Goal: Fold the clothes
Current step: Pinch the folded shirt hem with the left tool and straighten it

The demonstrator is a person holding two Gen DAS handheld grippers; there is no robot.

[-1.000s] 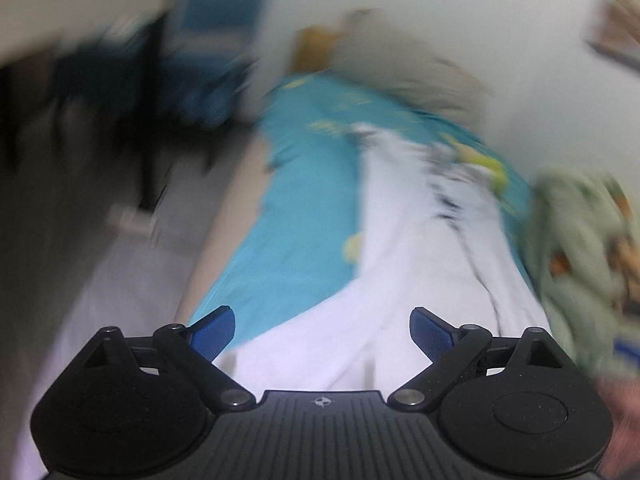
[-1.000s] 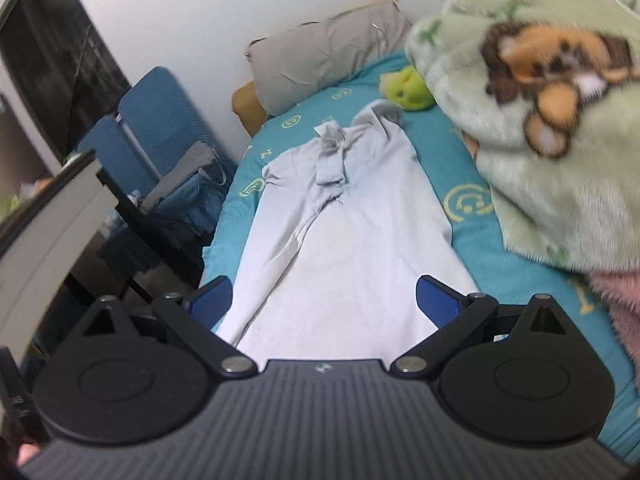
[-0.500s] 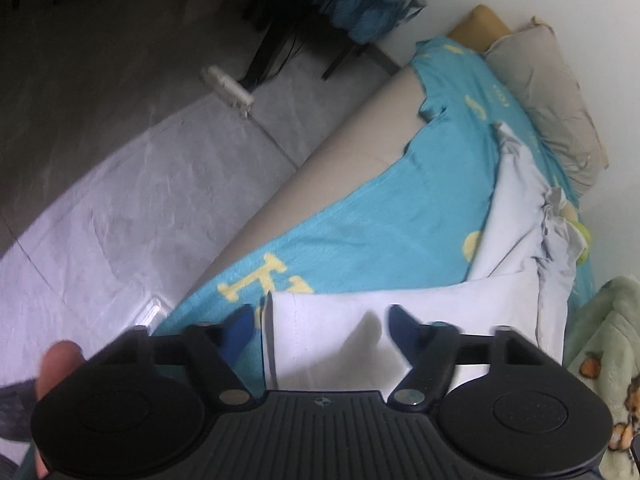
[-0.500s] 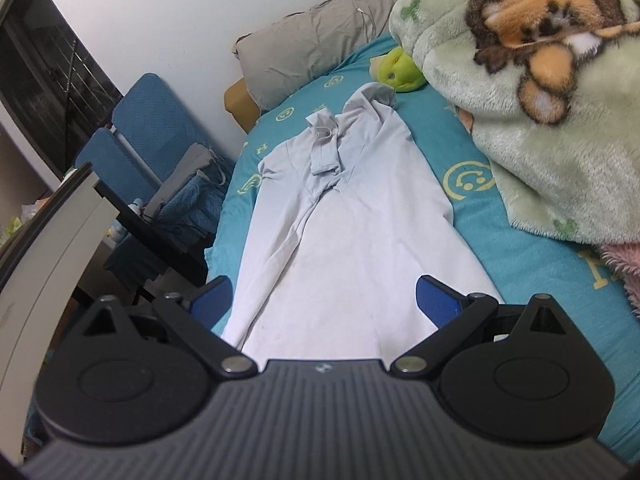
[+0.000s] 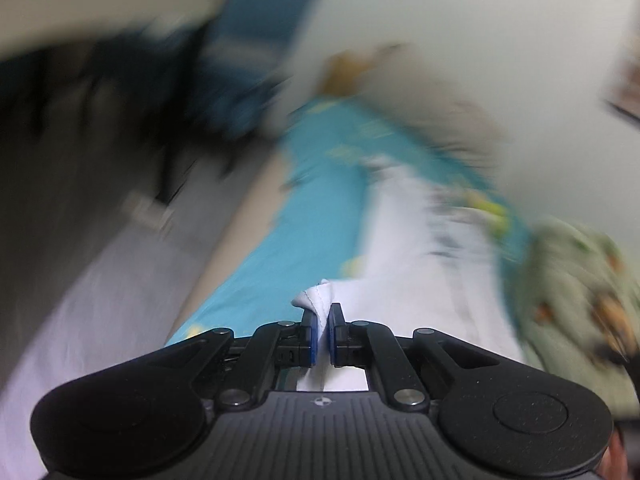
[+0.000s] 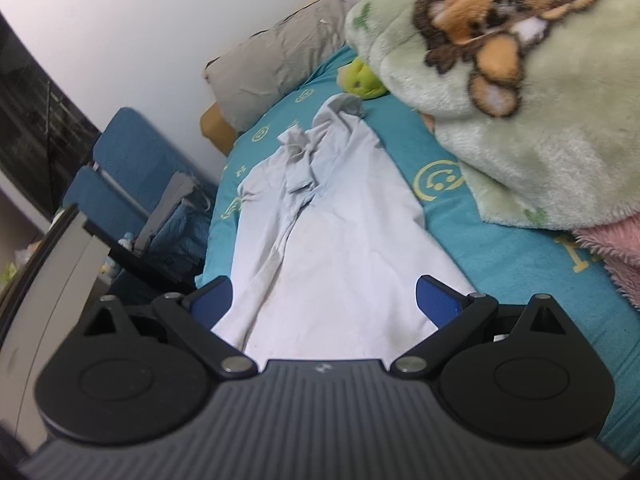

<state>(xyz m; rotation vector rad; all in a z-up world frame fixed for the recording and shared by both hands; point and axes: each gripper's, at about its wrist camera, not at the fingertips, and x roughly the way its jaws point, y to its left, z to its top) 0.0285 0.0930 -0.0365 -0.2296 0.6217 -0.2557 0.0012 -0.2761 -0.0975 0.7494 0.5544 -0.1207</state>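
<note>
On the teal patterned bedsheet (image 6: 516, 256) lay a pale grey long-sleeved shirt (image 6: 340, 240). Left gripper (image 5: 320, 334) was clamped on its stitched hem corner. Right gripper (image 6: 324, 300) stood wide, holding nothing.

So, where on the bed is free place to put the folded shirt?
Bare sheet lies between the white shirt and the green blanket, and a strip on the shirt's other side. Near the pillow it is crowded.

Heaped blanket (image 6: 520, 128) crowding shirt's (image 6: 340, 240) right
</note>
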